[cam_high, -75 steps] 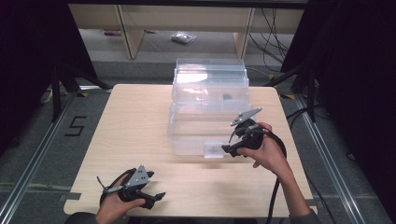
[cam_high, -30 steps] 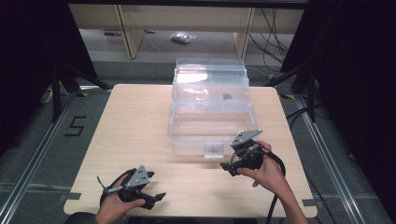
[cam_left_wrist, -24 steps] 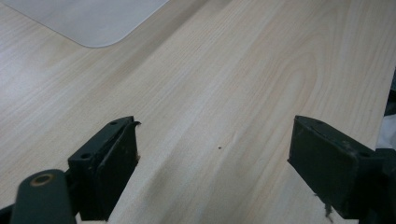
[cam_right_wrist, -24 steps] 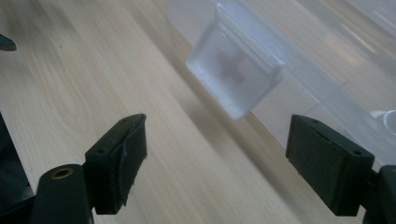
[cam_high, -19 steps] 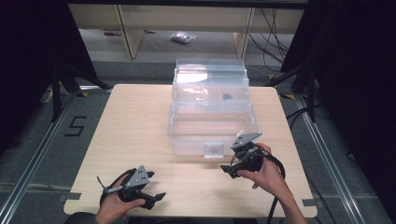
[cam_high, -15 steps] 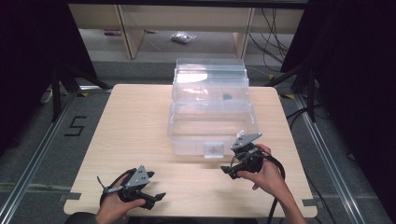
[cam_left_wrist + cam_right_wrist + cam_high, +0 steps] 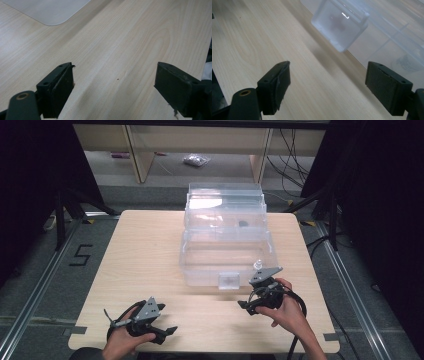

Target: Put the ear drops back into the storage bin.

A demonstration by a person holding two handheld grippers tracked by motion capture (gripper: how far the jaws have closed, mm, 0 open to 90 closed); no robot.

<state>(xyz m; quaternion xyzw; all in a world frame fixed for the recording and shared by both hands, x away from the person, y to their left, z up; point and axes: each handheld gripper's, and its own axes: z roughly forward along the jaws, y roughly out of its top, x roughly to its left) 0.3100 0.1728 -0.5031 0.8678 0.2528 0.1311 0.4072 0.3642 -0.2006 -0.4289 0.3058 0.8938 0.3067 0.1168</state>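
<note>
Clear plastic box (image 7: 227, 247), lid down, latch (image 7: 229, 281) unfastened at 6 o'clock. Right gripper (image 7: 250, 306) wide open, empty, nearby; left gripper (image 7: 167, 332) likewise, idle.

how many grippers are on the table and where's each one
2. The left gripper sits at the near left edge of the table, fingers open. The right gripper is near right, just in front of the clear plastic box, fingers open.
</note>
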